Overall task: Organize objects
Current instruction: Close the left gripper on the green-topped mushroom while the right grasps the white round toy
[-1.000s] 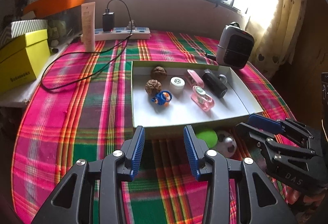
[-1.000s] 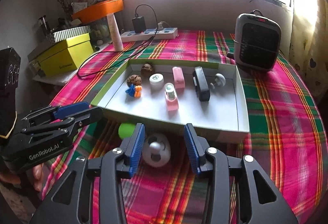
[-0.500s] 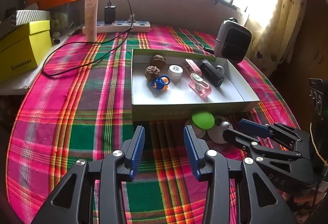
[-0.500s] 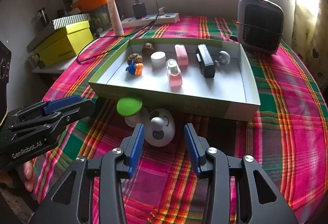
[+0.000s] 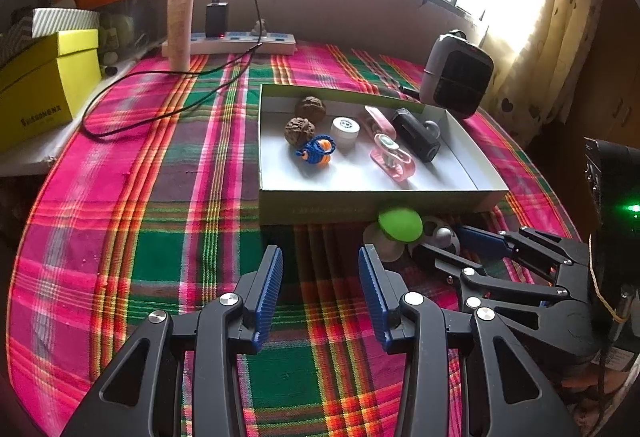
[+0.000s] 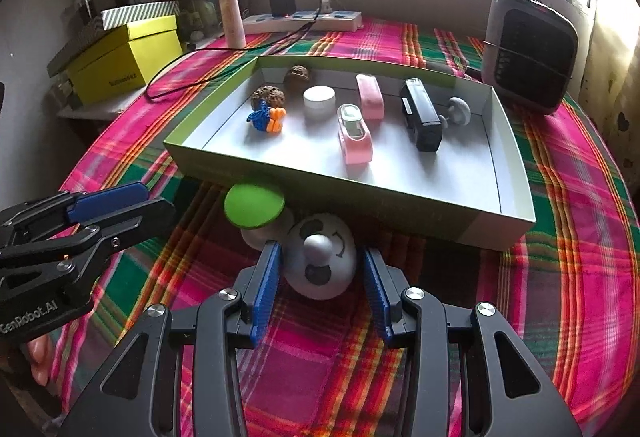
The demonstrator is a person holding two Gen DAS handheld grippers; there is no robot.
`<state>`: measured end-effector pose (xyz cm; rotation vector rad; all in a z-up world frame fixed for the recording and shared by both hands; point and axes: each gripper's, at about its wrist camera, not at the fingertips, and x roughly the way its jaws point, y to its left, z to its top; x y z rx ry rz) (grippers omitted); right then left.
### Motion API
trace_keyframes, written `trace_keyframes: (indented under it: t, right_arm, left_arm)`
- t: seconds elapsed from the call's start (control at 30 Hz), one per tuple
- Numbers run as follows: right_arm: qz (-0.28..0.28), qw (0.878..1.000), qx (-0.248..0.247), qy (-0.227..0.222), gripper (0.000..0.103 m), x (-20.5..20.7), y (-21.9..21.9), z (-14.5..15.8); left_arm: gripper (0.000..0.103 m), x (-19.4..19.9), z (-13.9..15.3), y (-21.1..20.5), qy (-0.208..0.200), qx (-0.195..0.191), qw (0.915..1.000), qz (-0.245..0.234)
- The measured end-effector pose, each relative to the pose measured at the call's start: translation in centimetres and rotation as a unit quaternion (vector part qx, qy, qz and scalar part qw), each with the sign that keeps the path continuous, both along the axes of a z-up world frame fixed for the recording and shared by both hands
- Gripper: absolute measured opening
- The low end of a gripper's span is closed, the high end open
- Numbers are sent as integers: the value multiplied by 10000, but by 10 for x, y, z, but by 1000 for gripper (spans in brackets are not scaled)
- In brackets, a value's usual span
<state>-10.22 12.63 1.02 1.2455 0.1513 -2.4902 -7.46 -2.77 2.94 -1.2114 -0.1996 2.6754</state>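
Plaid-covered table [image 6: 560, 197] carries one shallow box [image 6: 516, 173] holding two walnuts, one white cap, two pink cases, one black block, one grey knob, one blue-orange toy. Right tongs [image 6: 320, 273] gape around the white face ball [image 6: 322, 261] outside its near wall, not gripping. Left tongs [image 5: 320, 289] part-open, empty; green disc [image 6: 254, 205] half-hides something white.
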Motion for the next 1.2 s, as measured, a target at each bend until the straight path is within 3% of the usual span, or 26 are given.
trace_keyframes:
  t: [0.13,1.2]
  right_arm:
    - [-137,9997,175,55,42,0,3,-1]
    - [-264,9996,-90,93,41,9,34,0]
  left_arm:
    - [38,-2,-2,3,-34,6,10000,-55]
    - [39,-12,-12,40,-238,-149,9983,-506]
